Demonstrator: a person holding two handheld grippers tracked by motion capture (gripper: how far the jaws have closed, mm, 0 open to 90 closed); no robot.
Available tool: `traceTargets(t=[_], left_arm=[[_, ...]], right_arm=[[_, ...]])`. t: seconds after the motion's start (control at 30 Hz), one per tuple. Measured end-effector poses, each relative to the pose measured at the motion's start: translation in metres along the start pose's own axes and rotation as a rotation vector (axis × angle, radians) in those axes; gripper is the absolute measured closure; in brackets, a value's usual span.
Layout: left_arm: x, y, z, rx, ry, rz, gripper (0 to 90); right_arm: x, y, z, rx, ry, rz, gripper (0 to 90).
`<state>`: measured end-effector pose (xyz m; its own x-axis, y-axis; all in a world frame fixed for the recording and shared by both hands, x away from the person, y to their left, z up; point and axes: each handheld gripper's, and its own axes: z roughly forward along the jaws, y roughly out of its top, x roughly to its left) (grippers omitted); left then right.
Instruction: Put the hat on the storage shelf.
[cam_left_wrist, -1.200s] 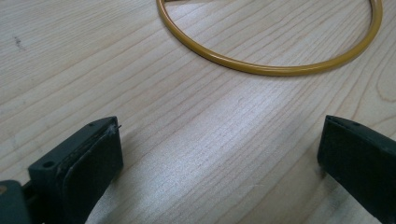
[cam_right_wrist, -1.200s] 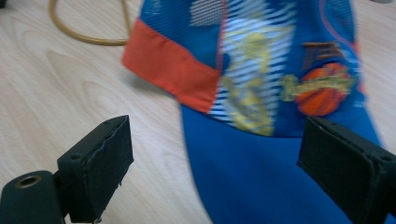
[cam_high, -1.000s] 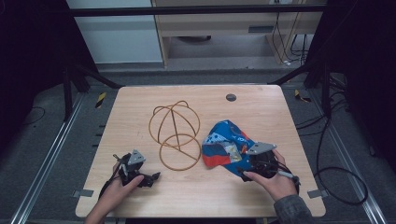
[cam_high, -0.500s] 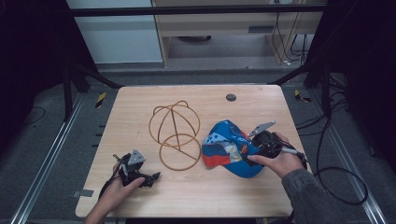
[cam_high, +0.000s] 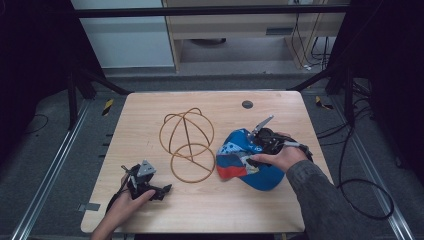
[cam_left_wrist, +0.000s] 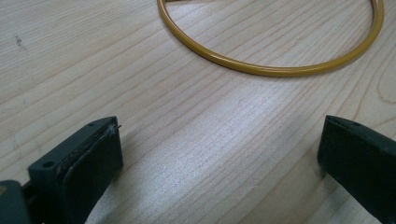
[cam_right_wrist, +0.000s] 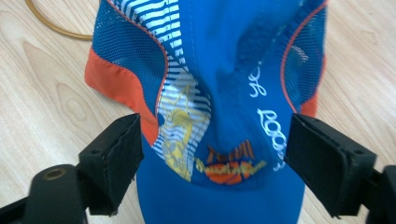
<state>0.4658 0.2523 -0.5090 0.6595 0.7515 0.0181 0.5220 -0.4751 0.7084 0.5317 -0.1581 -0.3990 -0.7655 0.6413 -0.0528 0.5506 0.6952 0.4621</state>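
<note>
**A:** On the right half of the table (cam_high: 150, 107) there's the blue cap (cam_high: 250, 167), lying flat on the wood with its orange and striped mesh panels facing the wire stand. The right tool (cam_high: 260, 137) is over the far side of it, held in the person's right hand (cam_high: 277, 157)

**B:** Is it actually gripping the cap though?

**A:** Nope. In the right gripper view the cap (cam_right_wrist: 219, 93) sits between the two black jaws, but there's a visible gap on both sides, so the pads aren't pressing on the fabric. The jaws have just been closing a bit with the cap between them, still released for now

**B:** And the other side?

**A:** The left tool (cam_high: 162, 190) is down near the front left of the table, in the left hand (cam_high: 125, 202). Jaws spread wide, nothing between them, just bare wood in the left gripper view (cam_left_wrist: 219, 158)

**B:** What's the gold thing?

**A:** A wire cap stand (cam_high: 187, 145), a dome of thin hoops with a round ring at its base, sitting mid-table. The cap is just beside that ring on its right; can't tell if they touch. The left tool is near the ring's front edge, and you can see its curve (cam_left_wrist: 271, 70) ahead of the jaws, apart from them
</note>
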Motion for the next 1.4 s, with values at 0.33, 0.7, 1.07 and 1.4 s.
traceTargets(t=[0.33,0.7,1.07,1.4], left_arm=[[0.000,0.000,0.000,0.000,0.000,-0.001,0.0],[0.000,0.000,0.001,-0.003,0.000,-0.004,0.0],[0.000,0.000,0.000,-0.003,0.002,0.000,0.0],[0.000,0.000,0.000,-0.003,0.001,-0.001,0.0]], right_arm=[[-0.006,0.012,0.021,0.040,0.018,0.022,37.9],[-0.013,0.012,0.025,0.069,0.089,-0.001,88.9],[-0.024,0.014,-0.012,0.032,0.097,0.014,89.7],[-0.029,0.015,-0.056,-0.020,0.076,0.009,89.7]])
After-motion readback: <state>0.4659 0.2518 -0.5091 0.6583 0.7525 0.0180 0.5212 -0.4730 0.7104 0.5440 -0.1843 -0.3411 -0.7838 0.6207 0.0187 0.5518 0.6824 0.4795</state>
